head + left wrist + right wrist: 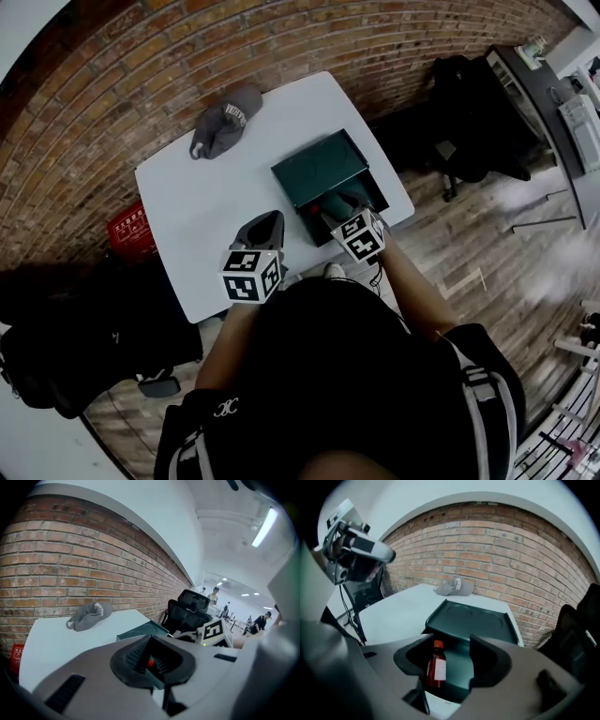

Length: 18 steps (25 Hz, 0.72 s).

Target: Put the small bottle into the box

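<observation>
This looks like an open-plan office or lab workroom. A white surface [187, 216] stands against a brick wall [141, 75], with black office chairs [187, 609] just beside it and a plank floor [469, 244] under it. Beyond the surface, ceiling strip lights [263, 526] run over people [214, 593] at desks.

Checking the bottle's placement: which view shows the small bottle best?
Right gripper view: the small bottle shows cap and label inside the box. Head view gives a red speck; left gripper view only its cap.

Grey cap [225, 120] lies on white table [187, 216] (brick wall [281, 47] behind).
</observation>
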Available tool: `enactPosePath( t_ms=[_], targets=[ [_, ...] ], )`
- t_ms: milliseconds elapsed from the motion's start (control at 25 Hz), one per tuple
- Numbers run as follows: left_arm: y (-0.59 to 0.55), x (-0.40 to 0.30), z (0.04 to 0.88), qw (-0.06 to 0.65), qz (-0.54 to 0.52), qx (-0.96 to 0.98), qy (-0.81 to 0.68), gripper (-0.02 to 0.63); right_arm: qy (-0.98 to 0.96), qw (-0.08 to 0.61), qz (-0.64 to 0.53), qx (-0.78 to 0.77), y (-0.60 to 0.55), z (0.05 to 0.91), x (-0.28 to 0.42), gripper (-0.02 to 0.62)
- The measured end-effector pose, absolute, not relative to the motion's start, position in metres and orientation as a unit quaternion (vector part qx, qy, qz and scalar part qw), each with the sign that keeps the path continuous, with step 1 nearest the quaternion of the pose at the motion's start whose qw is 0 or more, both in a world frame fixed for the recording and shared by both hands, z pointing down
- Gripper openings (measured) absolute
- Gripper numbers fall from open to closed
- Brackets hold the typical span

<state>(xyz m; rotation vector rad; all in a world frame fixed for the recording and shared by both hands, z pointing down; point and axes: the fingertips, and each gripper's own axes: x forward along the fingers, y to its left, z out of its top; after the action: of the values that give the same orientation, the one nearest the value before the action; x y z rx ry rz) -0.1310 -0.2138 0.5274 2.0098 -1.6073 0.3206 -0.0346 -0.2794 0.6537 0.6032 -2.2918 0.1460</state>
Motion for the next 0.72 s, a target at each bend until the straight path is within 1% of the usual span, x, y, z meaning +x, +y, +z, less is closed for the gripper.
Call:
enactPosePath(
  t_ms=[120,160,200,280,360,440,560,720],
  targets=[
    [-0.225,-0.124,0.524,0.264,0.12,0.756,-0.587,0.012,-0.911,0.298,0.078,0.275,-0.285,0.619,-0.027,0.245],
    [-0.229,-0.122,0.522,0.26,0.12,0.76,-0.584,0.012,-0.911,0.275,0.083,0.295,-0.288,0.608,-0.022,0.232],
    [-0.232,-0.12,0.52,0.256,0.12,0.763,-0.582,0.012,-0.91,0.255,0.086,0.316,-0.292,0.596,-0.016,0.199],
    [-0.237,-0.115,0.517,0.251,0.119,0.767,-0.579,0.012,-0.905,0.221,0.089,0.352,-0.299,0.576,-0.003,0.1],
    [-0.239,-0.108,0.516,0.248,0.12,0.772,-0.573,0.012,-0.904,0.192,0.094,0.371,-0.302,0.558,0.007,0.065],
    [-0.242,-0.099,0.515,0.243,0.124,0.78,-0.562,0.012,-0.902,0.167,0.09,0.387,-0.303,0.541,0.017,0.049],
    [-0.246,-0.087,0.514,0.235,0.131,0.793,-0.547,0.012,-0.894,0.136,0.056,0.423,-0.3,0.511,0.033,0.031],
    [-0.25,-0.077,0.51,0.222,0.132,0.802,-0.539,0.012,-0.887,0.09,0.031,0.453,-0.29,0.483,0.049,0.029]
  ],
)
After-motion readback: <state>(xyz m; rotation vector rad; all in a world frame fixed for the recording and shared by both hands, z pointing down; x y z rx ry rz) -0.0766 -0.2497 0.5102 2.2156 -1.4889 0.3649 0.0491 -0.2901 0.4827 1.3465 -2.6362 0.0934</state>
